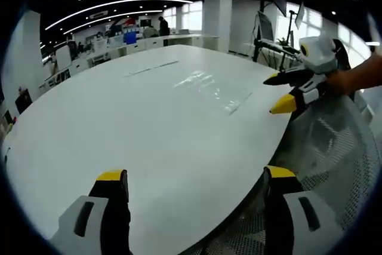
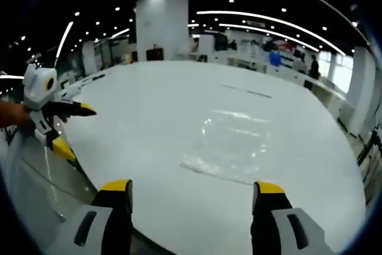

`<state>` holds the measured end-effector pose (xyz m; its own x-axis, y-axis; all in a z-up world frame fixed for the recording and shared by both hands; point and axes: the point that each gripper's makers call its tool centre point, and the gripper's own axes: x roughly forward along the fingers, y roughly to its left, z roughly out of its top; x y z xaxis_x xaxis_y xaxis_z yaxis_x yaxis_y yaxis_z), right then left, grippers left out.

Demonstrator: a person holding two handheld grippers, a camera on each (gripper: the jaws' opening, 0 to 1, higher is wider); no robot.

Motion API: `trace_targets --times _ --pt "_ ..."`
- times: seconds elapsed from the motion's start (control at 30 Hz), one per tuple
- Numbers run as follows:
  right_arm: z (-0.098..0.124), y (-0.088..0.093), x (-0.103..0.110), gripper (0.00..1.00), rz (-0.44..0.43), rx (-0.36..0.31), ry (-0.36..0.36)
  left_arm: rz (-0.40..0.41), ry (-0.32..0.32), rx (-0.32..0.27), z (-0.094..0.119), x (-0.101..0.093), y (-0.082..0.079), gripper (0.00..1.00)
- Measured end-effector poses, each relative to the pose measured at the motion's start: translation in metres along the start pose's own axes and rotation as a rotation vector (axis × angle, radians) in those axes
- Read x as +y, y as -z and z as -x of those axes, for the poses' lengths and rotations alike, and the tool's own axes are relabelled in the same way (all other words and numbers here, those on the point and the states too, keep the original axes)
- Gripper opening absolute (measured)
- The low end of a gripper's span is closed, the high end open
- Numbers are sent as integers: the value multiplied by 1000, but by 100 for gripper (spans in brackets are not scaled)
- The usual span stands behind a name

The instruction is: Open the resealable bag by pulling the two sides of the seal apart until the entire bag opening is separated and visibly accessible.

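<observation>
1. Two handheld grippers hover at the near edge of a large white table [image 1: 149,117], each with black jaws tipped in yellow.
2. In the left gripper view, the left gripper [image 1: 197,178] rises from the bottom with its jaws spread wide apart and nothing between them; one jaw sits over the table surface, the other over the mesh back of a chair [image 1: 334,159] beside the table edge.
3. The resealable bag [image 1: 212,91] is clear and hard to make out in this view; it lies flat on the table, well ahead of the left gripper and toward the right side of the tabletop.
4. The right gripper [image 1: 279,94] enters this view from the right, held by a person's hand [image 1: 340,80], its two yellow tips parted and pointing toward the bag without touching it.
5. In the right gripper view, the right gripper [image 2: 194,190] has its jaws wide apart and holds nothing.
6. The bag [image 2: 230,144] lies flat on the table [image 2: 155,106] just ahead of these jaws, slightly right of centre, transparent with soft glints; whether its seal is closed or parted cannot be told.
7. The left gripper [image 2: 74,129] shows at the left side of this view, its tips apart and empty, at the table's edge and well apart from the bag.
8. Beyond the table is an open office with white pillars, ceiling light strips, desks and distant people.
</observation>
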<state>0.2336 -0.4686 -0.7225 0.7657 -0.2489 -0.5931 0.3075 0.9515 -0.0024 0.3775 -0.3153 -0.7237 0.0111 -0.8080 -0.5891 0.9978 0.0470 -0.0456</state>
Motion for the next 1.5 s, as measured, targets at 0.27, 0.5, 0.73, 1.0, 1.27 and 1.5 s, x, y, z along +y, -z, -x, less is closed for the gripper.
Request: trace_targets --times 0.27,0.5,0.73,1.0,1.27,1.5 --pt "0 2 1 81 -3 9 -5 -4 -2 1 0 0 0 91" --pt "0 0 1 81 -1 5 -7 -4 -8 -2 0 2 -1 90" --pt "-1 -1 2 81 -3 1 -16 -7 -9 2 0 2 0 90" --pt "1 -7 1 82 -6 -28 -7 -15 -10 23 -1 3 3 90" --pt "2 -12 0 83 -15 -54 -8 -41 -16 25 -1 3 2 92" --pt "2 -12 0 83 -15 -56 -4 -41 -3 44 -2 1 6 91"
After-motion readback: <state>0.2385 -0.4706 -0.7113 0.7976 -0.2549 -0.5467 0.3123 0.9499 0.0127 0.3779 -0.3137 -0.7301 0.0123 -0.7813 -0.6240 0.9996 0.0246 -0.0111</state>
